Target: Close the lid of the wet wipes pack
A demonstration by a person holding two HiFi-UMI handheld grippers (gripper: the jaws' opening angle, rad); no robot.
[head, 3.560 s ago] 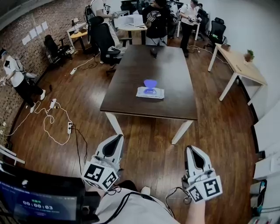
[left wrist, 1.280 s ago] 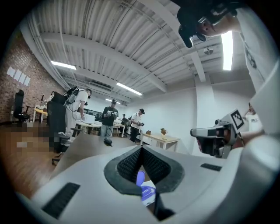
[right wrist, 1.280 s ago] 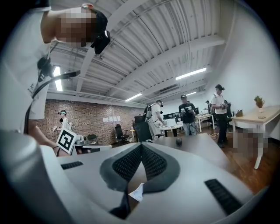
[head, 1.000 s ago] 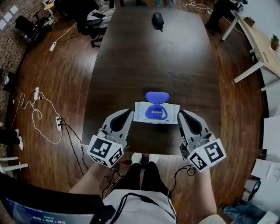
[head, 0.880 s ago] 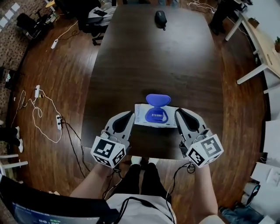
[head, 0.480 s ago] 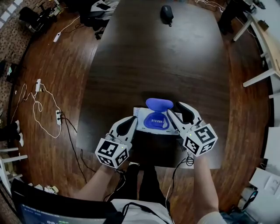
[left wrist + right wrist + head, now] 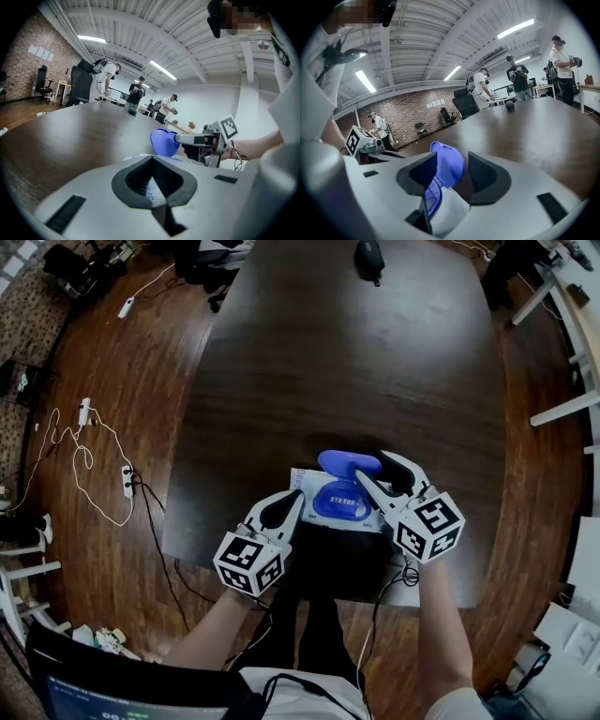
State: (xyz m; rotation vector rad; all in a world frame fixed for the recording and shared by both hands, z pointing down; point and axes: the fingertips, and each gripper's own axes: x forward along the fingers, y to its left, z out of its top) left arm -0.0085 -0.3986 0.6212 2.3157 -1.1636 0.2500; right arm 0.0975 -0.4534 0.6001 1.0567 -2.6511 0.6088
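My right gripper [image 7: 371,468] has just been opening its fingers, the upright blue plastic lid [image 7: 349,463] loose between them. White wet wipes pack [image 7: 302,486] sits at the dark counter's [image 7: 356,362] six o'clock; left gripper [image 7: 296,495] fingers closed, empty.

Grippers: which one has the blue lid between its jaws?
The right gripper: its jaws have just been opening and stand apart around the raised blue lid. The left gripper has its jaws together.

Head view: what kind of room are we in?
Probably an open-plan office or lab workspace: a long dark conference table, office chairs by a brick wall, and power strips with loose cables on the wood floor.
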